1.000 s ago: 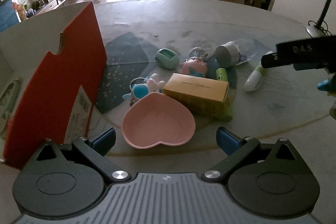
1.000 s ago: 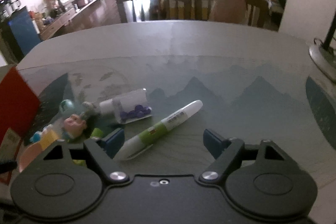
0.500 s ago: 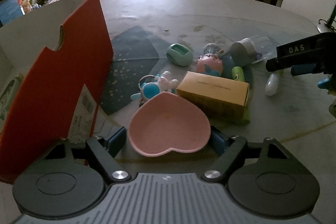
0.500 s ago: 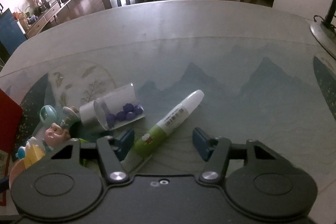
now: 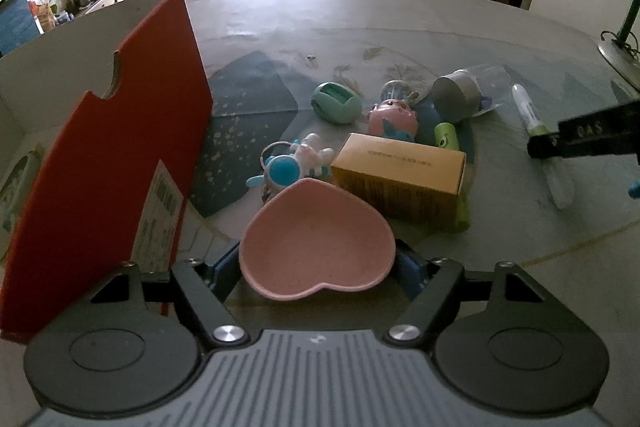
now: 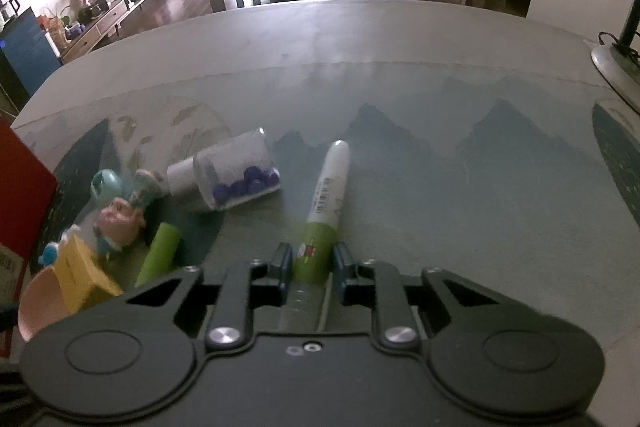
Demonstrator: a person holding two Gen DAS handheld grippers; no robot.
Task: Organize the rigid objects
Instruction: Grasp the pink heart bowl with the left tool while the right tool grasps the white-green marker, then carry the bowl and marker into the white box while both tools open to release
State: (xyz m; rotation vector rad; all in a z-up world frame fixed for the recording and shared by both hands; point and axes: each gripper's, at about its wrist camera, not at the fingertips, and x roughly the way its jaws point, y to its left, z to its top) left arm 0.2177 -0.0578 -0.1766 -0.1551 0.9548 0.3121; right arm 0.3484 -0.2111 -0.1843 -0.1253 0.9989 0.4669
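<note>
The left gripper [image 5: 318, 267] has its blue pads on either side of a pink heart-shaped plastic dish [image 5: 316, 253]; its jaws have just been closing and now press against the dish's two lobes, pinching it low over the table. Just beyond the dish lies a yellow cardboard box [image 5: 400, 173], with a small blue and white toy figure [image 5: 294, 163] beside it to the left. Farther out sit a pink pig-like toy [image 5: 394, 119], a mint-green oval plastic case [image 5: 336, 103], a short green tube [image 5: 446, 135] and a clear jar with a grey lid [image 5: 460, 91] lying on its side. Close on the left of this gripper stands a red cardboard panel [image 5: 120, 155], upright. The right gripper [image 6: 308, 267] has also just been closing, and its pads now clamp the green lower barrel of a green and white marker pen [image 6: 326, 195], whose white cap points away from the jaws. To its left the clear jar [image 6: 236, 171] holds dark blue beads [image 6: 244, 185]. Everything rests on a round table with a grey-blue printed cover [image 6: 460, 167].
</note>
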